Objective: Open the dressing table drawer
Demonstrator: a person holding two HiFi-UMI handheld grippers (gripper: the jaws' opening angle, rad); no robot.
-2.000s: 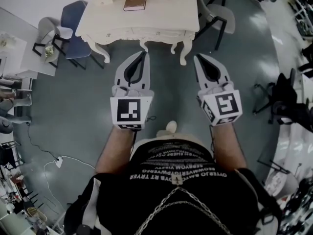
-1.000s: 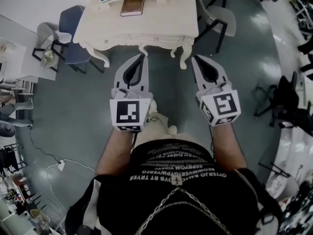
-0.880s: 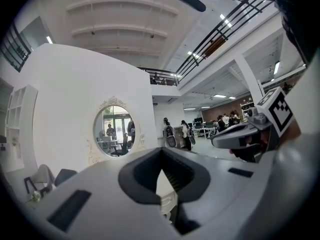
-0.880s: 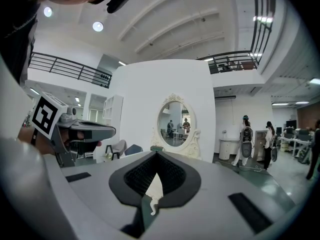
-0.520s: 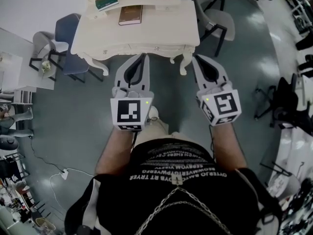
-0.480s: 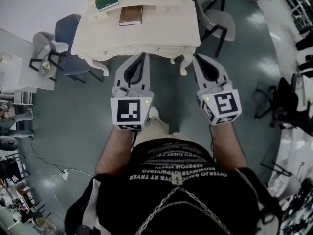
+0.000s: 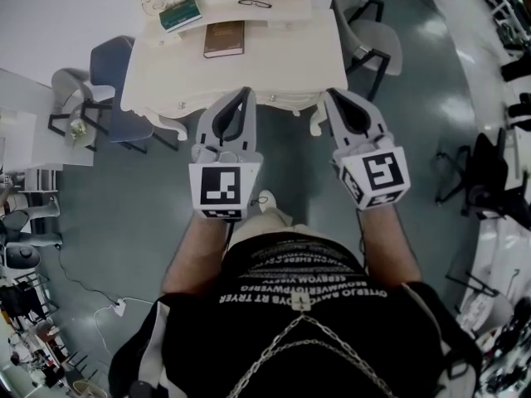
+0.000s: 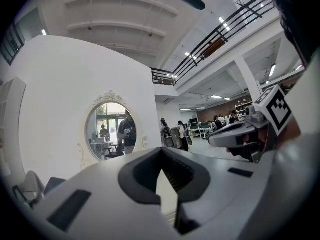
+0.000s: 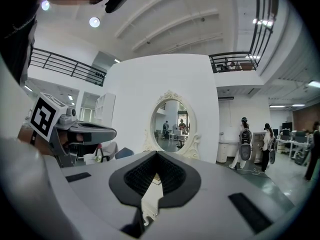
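Observation:
The cream dressing table (image 7: 274, 56) stands ahead of me, its drawer front (image 7: 241, 101) facing me under the top edge. My left gripper (image 7: 246, 93) is shut and empty, its tip over the table's front edge near the middle. My right gripper (image 7: 329, 96) is also shut and empty, its tip by the table's front right corner. Both point level at the table. The oval mirror (image 8: 111, 129) shows beyond the left gripper (image 8: 160, 150) in the left gripper view. In the right gripper view the mirror (image 9: 173, 126) stands beyond the right gripper (image 9: 156, 154).
On the table top lie a brown book (image 7: 225, 38), a green book (image 7: 180, 15) and a pair of glasses (image 7: 255, 2). A blue chair (image 7: 108, 65) and a grey chair (image 7: 66, 89) stand left of the table. Another chair (image 7: 375, 44) stands to its right. People walk in the hall behind.
The person has walked forward with both grippers. The dressing table has come nearer, and the gripper tips now reach its front edge. Both grippers stay shut.

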